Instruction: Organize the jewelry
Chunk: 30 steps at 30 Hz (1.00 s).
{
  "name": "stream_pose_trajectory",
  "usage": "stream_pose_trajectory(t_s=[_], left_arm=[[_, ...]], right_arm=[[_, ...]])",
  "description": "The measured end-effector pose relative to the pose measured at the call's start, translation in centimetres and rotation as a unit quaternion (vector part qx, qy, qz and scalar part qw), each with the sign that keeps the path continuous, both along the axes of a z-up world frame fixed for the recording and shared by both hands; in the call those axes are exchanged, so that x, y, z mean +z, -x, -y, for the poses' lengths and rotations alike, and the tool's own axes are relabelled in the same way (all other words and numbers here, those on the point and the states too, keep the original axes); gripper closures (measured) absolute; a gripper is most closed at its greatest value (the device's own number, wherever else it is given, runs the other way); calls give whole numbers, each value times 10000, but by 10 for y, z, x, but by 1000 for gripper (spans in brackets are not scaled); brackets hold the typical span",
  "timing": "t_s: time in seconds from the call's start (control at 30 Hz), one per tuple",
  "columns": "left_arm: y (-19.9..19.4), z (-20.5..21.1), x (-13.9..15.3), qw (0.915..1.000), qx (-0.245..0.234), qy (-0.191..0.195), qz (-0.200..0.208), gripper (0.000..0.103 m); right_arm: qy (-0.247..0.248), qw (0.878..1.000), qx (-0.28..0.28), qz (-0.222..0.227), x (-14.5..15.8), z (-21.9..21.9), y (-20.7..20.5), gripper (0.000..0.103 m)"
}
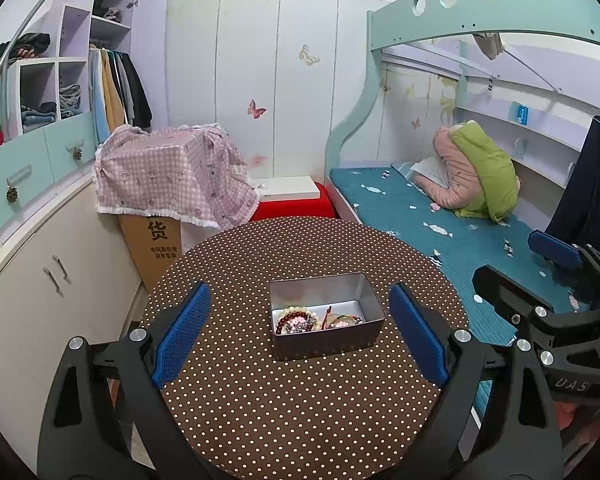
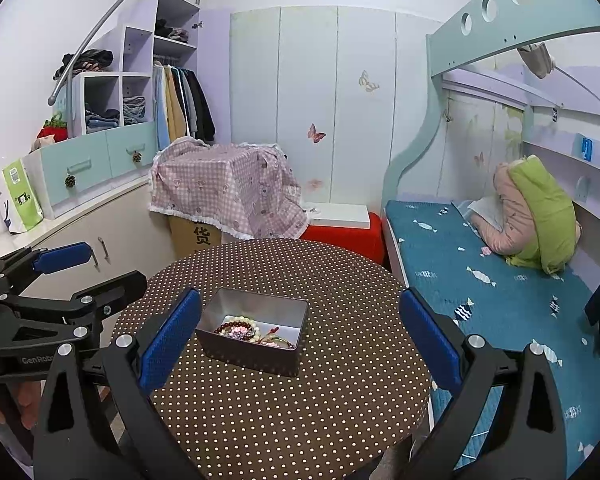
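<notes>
An open metal tin stands on the round brown polka-dot table. Inside it lie several bead bracelets, dark red, pale and pink. The tin and bracelets also show in the right wrist view. My left gripper is open and empty, its blue pads wide apart on either side of the tin, held above the table. My right gripper is open and empty too, to the right of the tin's near side. The right gripper also shows in the left wrist view, off the table's right edge.
A bed with a teal cover runs along the table's right. A pink checked cloth covers a box behind the table, beside a red stool. White cabinets stand to the left. A dark garment hangs at far right.
</notes>
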<state>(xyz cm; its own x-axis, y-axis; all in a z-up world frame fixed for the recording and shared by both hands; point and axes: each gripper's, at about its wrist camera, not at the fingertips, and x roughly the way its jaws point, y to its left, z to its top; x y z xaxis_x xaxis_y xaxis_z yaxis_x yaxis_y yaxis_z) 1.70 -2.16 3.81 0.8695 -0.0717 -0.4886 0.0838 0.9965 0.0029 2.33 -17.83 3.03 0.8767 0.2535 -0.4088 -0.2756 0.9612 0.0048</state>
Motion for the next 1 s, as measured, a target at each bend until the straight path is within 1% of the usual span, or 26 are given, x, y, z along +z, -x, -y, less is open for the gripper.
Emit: stream_pose_trajectory(t_s=[0.43, 0.67, 1.0], left_arm=[[0, 0, 0, 10000, 4, -15, 32, 12], [1, -1, 7, 10000, 25, -12, 59, 11], [-1, -3, 6, 10000, 28, -1, -8, 11]], right_arm=[[17, 10000, 2, 10, 0, 0, 3, 7], [35, 10000, 19, 13, 1, -1, 5, 7], [39, 10000, 41, -19, 1, -1, 6, 7]])
